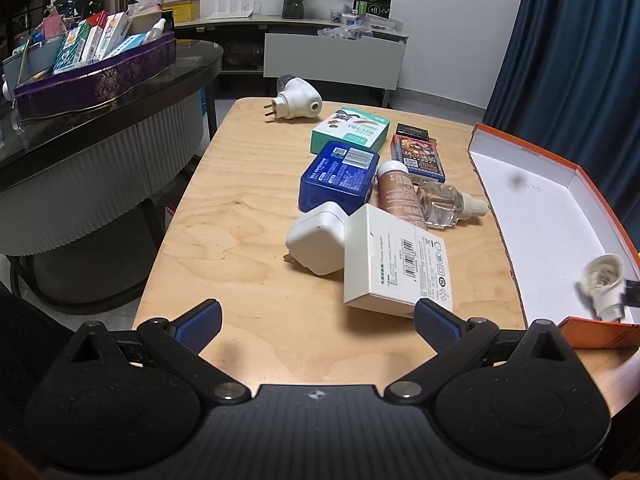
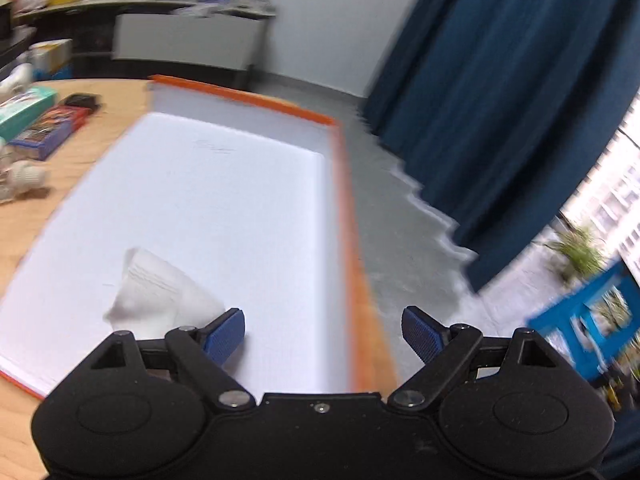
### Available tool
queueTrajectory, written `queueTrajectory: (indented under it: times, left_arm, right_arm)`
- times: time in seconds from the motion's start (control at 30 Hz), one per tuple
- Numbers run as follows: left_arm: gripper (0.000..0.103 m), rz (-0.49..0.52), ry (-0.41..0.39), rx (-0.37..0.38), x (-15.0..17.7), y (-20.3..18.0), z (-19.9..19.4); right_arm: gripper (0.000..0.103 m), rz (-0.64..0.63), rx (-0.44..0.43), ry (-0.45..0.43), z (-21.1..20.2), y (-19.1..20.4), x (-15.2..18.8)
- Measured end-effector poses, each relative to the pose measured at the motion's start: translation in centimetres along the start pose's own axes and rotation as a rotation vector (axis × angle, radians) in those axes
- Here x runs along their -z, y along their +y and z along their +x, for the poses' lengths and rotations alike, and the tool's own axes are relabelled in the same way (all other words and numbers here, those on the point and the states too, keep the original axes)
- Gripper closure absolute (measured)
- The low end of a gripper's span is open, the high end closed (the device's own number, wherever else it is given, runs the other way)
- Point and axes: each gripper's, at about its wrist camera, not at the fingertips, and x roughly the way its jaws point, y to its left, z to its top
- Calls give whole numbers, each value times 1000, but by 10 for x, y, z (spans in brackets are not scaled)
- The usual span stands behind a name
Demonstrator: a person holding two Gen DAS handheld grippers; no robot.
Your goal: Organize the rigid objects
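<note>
Left gripper: jaws apart, empty
Right gripper: jaws apart, empty, over orange box
White carton: centre frame, on table; judged light, stiff, smooth; grip across its long flat sides

The left wrist view was sharp and evenly lit from overhead, with soft shadows on the counter and a dark smudge on the orange box floor. Straight lines bowed toward the edges. The right wrist view was smeared by motion blur, and daylight blew out the window at right.
</note>
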Motion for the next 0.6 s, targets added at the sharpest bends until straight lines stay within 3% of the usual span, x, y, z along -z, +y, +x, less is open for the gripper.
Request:
queueTrajectory:
  times: [0.07,0.2,0.23,0.33,0.47,0.6]
  left_arm:
    - [0,-7,0,-3,0,2,0]
    - [0,-16,6,-12,-1,5,2]
    - [0,-18,4,-12,-1,6,1]
    - [0,-27,-2,-9,-2,9,1]
    - [0,-36,-1,1,-2,9,2]
    - [0,-24,0,6,-1,6,3]
  right_arm:
    - [1,37,-75,-30,0,10,-11]
    - [3,146,-465,-19,2,28,-31]
    - [3,185,-513,-46,-2,29,-34]
    - [3,139,-454,-108,-19,35,-42]
    - [2,35,-279,-104,-18,46,-28]
    - [2,-17,-316,-21,-1,66,-24]
